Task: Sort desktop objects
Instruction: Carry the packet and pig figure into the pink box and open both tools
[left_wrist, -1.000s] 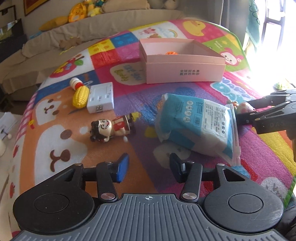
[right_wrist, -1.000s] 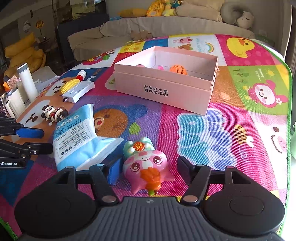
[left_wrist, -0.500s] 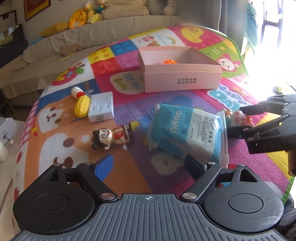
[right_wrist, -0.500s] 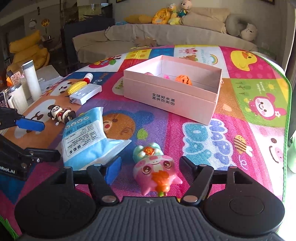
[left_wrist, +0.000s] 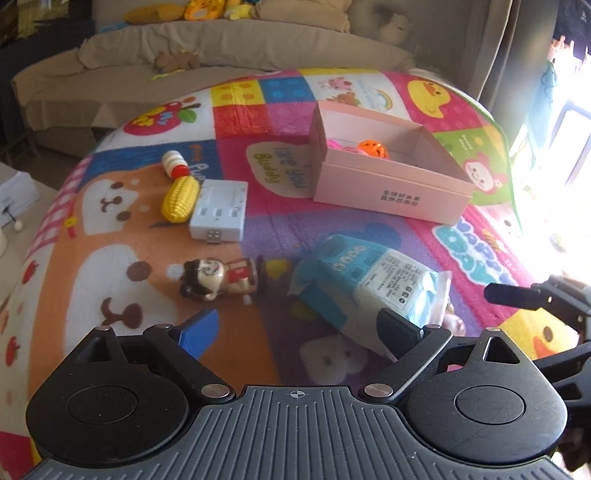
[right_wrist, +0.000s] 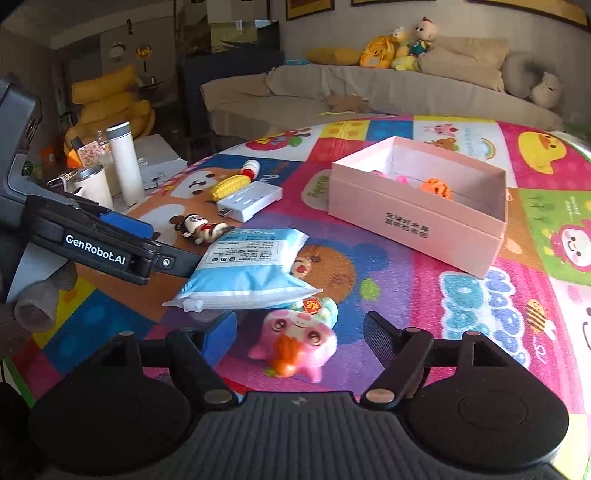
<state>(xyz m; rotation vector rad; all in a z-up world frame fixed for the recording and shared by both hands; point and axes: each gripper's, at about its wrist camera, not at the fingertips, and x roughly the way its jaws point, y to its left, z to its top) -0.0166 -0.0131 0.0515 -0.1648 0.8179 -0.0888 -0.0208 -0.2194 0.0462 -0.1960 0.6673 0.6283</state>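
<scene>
A: Listing from the left wrist view: left gripper (left_wrist: 295, 332), jaws opening, nothing between them. Blue wipes pack (left_wrist: 373, 291) just ahead, long axis slanting right, mid play mat (left_wrist: 122, 273).

B: Right wrist view?

A: Right gripper (right_wrist: 301, 338), jaws opening around the pink pig toy (right_wrist: 295, 341), pads not pressing. Likely nearer hand for it. Pink box (right_wrist: 417, 225) toward the mat's far edge; sofa (right_wrist: 369, 92) beyond.

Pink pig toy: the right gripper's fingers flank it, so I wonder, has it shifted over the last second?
No. The pink pig toy still lies on the same pink patch, left of the mat's blue lettering.
</scene>
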